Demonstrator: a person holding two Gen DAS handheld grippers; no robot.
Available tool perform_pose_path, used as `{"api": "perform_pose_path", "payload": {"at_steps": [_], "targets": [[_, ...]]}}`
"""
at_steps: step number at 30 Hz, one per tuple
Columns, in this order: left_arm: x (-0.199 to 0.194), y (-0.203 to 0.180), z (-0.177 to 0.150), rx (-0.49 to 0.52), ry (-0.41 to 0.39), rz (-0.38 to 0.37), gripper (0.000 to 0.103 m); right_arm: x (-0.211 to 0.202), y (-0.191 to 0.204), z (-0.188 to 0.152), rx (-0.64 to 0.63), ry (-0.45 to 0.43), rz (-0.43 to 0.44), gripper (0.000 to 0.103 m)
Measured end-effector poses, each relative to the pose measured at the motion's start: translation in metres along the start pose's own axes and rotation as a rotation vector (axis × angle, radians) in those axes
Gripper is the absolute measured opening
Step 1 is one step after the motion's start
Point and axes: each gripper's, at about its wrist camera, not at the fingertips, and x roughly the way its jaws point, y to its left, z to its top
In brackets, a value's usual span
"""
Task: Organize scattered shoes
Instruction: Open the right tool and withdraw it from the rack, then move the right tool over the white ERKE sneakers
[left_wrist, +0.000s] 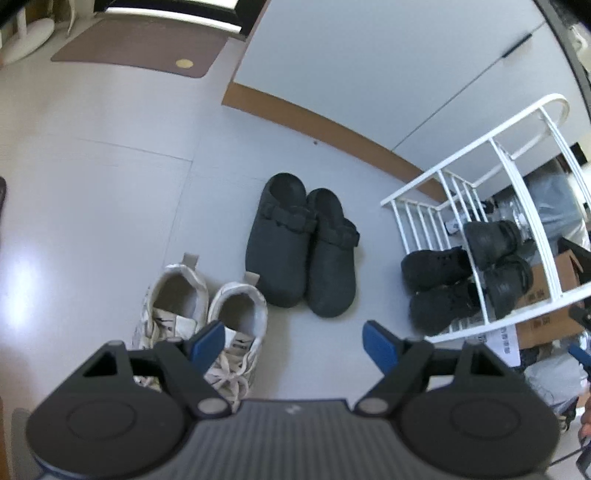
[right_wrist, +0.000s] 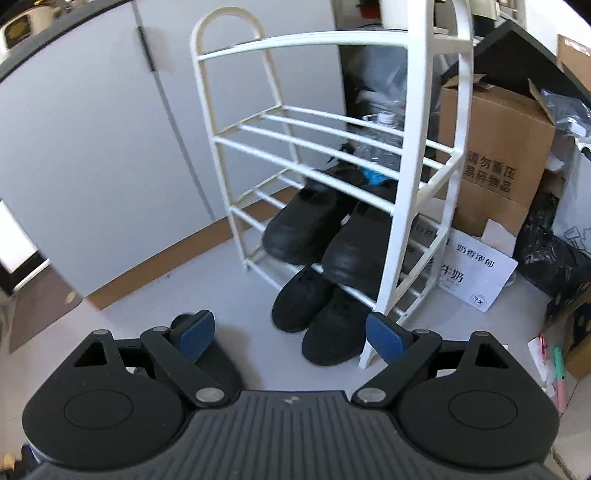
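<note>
In the left wrist view a pair of dark grey clogs (left_wrist: 301, 251) stands side by side on the pale floor, with a pair of white sneakers (left_wrist: 199, 314) to their lower left. My left gripper (left_wrist: 293, 345) hangs open above the floor, its left pad over a sneaker, nothing between its fingers. The white shoe rack (right_wrist: 332, 155) fills the right wrist view. Black shoes (right_wrist: 325, 236) rest on its lowest shelf, and a black pair (right_wrist: 321, 317) sits on the floor beneath, toes poking out. My right gripper (right_wrist: 291, 336) is open and empty in front of the rack.
A grey cabinet wall with a brown baseboard (left_wrist: 325, 122) runs behind the clogs. A brown doormat (left_wrist: 136, 48) lies far off. Right of the rack stand a cardboard box (right_wrist: 495, 162), a white milk carton (right_wrist: 476, 273) and black bags (right_wrist: 554, 258).
</note>
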Motion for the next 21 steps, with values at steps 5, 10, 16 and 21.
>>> {"api": "perform_pose_path", "payload": {"at_steps": [5,10,16,21], "targets": [[-0.043,-0.002,-0.008,0.006,-0.026,0.035,0.083,-0.023,0.003,-0.01,0.016,-0.009,0.004,0.092],[-0.078,-0.003,-0.01,0.035,-0.069,0.07,0.083,-0.034,0.001,-0.014,0.052,-0.024,0.004,0.092],[-0.097,0.002,-0.009,0.035,-0.103,0.079,0.083,-0.041,0.005,-0.021,0.036,-0.045,0.009,0.092],[-0.098,0.007,-0.007,0.062,-0.123,0.106,0.083,-0.041,0.011,-0.026,0.005,-0.045,0.024,0.092]]}}
